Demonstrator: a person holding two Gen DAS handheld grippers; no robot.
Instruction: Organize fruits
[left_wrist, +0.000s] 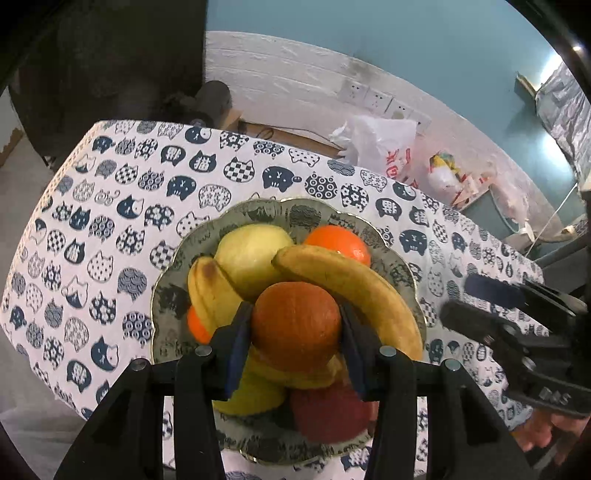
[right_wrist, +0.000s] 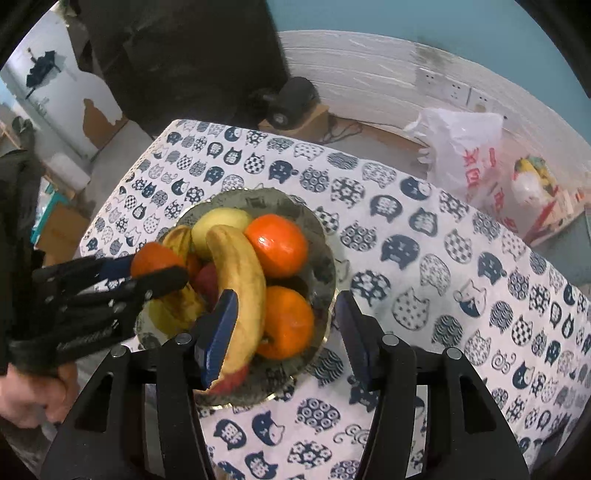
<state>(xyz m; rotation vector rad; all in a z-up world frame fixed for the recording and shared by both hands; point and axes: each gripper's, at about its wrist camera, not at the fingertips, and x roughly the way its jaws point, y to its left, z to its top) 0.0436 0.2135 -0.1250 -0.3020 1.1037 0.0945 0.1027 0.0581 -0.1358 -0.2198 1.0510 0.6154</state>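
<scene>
A patterned plate (left_wrist: 166, 295) (right_wrist: 325, 266) on the cat-print tablecloth holds a pile of fruit: bananas (left_wrist: 354, 288) (right_wrist: 240, 280), a yellow-green apple (left_wrist: 251, 251), oranges (right_wrist: 277, 243) and a red apple (left_wrist: 328, 410). My left gripper (left_wrist: 295, 325) is shut on an orange (left_wrist: 295, 325) over the pile; it also shows in the right wrist view (right_wrist: 155, 266). My right gripper (right_wrist: 284, 317) is open and empty above the plate's right side, around an orange (right_wrist: 291, 321) without touching it. It shows at the right of the left wrist view (left_wrist: 480, 302).
The table (right_wrist: 424, 258) is covered in a white cloth with blue cat faces. Behind it are a white plastic bag (right_wrist: 465, 155), a cardboard box (right_wrist: 295, 122), wall sockets and clutter on the floor.
</scene>
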